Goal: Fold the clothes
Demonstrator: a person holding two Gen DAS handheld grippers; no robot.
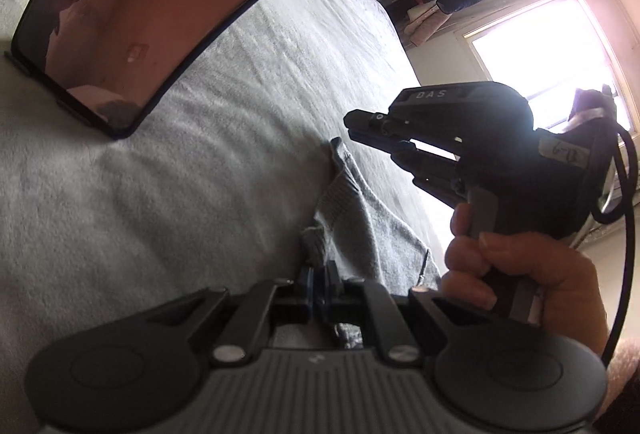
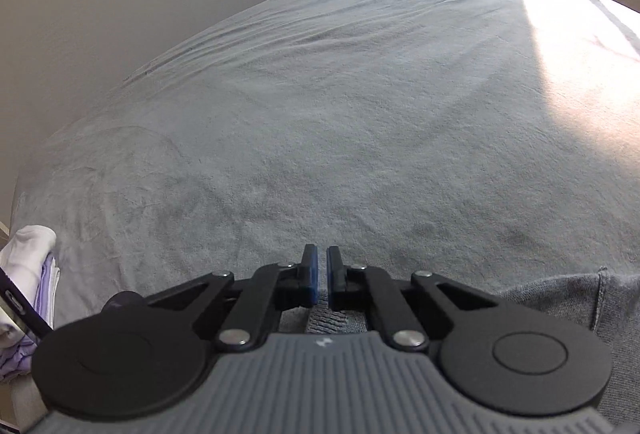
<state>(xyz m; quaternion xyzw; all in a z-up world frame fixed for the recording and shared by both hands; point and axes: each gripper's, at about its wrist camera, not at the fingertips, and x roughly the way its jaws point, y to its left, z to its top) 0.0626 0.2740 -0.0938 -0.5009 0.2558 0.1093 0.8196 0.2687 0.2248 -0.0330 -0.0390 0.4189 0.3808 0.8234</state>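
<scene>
On a bed (image 2: pixel 340 122) spread with a pale grey blanket, a person works two handheld tools over a grey knitted garment (image 1: pixel 360 226) that lies rumpled near the bed's near edge. At the bottom of the left wrist view the left gripper (image 1: pixel 320 280) has its blue pads drawn together, pinching a ribbed edge of the garment. The right gripper (image 2: pixel 322 276), held in a hand (image 1: pixel 520 274) just beside it, has its pads nearly pressed together, a narrow slit between them; ribbed cloth shows just beneath, but whether any is caught cannot be told from either view. The risk from here: if the right side has closed on nothing, a lift would raise the garment by one edge alone and leave it twisted rather than flat. A thin pinch could also slip from the knit under tension. A dark-framed mirror (image 1: pixel 132 18) lies close by on the bed, where a swinging sleeve might snag. White and lilac clothes (image 2: pixel 28 270) lie at the bed's left edge
</scene>
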